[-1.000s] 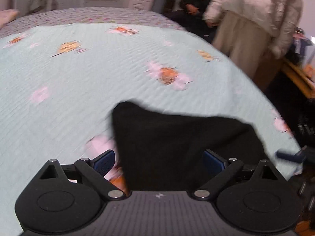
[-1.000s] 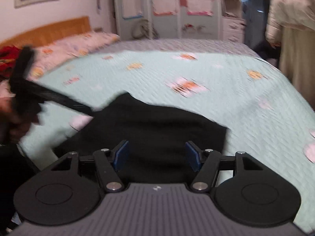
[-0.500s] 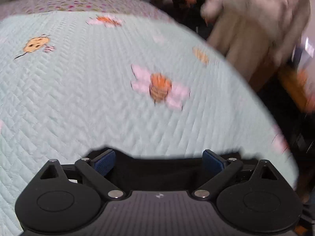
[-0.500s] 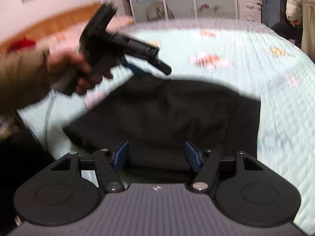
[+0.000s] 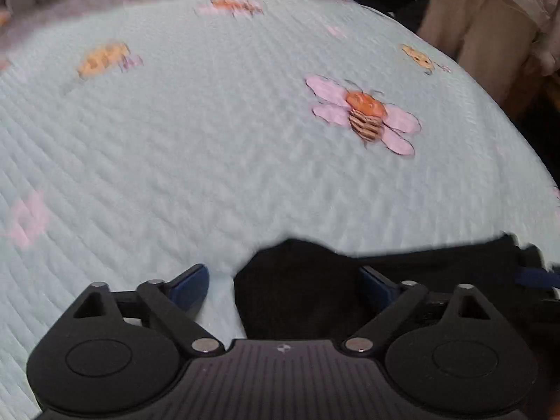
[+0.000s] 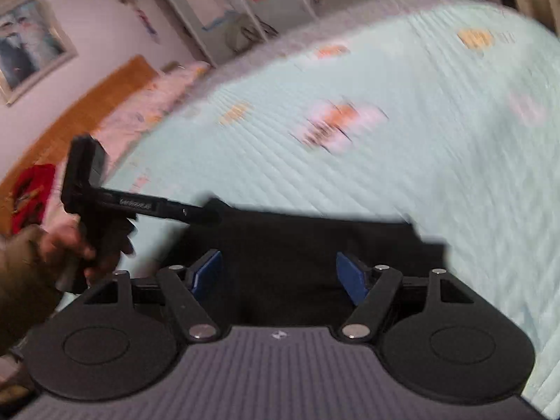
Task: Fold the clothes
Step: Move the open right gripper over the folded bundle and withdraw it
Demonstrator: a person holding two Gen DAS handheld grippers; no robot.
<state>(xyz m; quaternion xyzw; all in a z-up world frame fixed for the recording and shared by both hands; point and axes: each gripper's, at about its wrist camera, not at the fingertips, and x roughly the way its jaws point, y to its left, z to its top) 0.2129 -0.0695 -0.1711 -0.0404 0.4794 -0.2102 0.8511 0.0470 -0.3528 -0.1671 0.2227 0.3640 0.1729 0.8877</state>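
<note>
quilt (image 5: pixel 210 140) | bee print (image 5: pixel 365 115) | headboard (image 6: pixel 91 105) | framed picture (image 6: pixel 28 49)

Black garment (image 5: pixel 308 290) on pale mint quilt (image 5: pixel 210 140) with orange-and-pink bees (image 5: pixel 365 115).

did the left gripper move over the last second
Yes. The left gripper moved forward over the quilt: the bee flower print looms nearer and the black garment fills less of its view.

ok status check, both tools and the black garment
Left tool open, over garment's left edge. Right tool open, nothing gripped. Black garment flat on the quilt. Nothing in the way.
</note>
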